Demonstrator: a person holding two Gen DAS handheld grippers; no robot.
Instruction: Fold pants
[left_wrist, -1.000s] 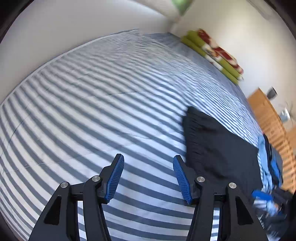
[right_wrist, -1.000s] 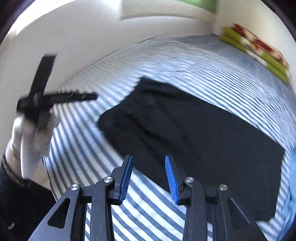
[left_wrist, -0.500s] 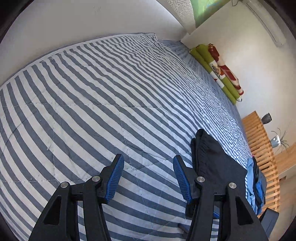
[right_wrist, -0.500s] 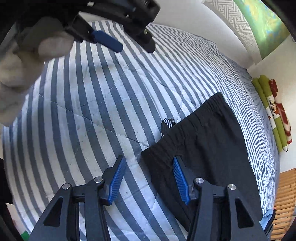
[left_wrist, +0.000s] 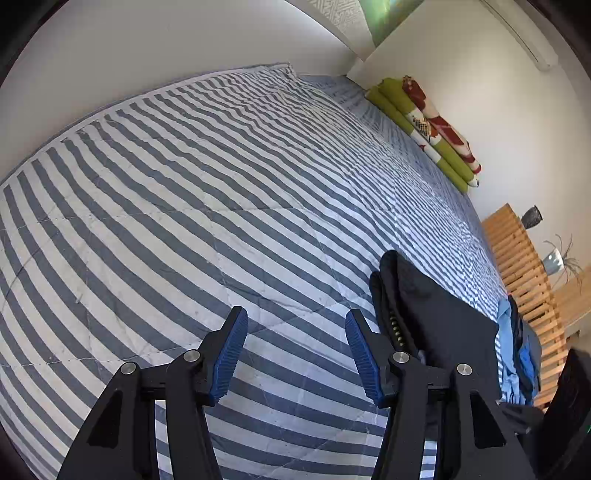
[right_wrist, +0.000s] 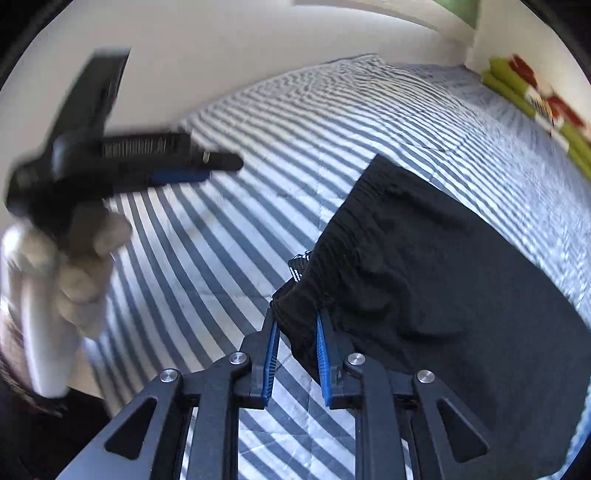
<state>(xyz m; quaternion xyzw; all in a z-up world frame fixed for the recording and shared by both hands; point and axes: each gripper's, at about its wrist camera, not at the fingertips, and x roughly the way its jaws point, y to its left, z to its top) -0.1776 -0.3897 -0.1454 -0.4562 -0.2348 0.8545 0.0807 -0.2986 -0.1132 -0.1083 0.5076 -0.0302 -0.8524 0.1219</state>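
No readable text, label, brand, number or sign appeared in either wrist view.

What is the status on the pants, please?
Left gripper open over the bedspread. Right gripper closing on the pants corner. Nothing in the way.
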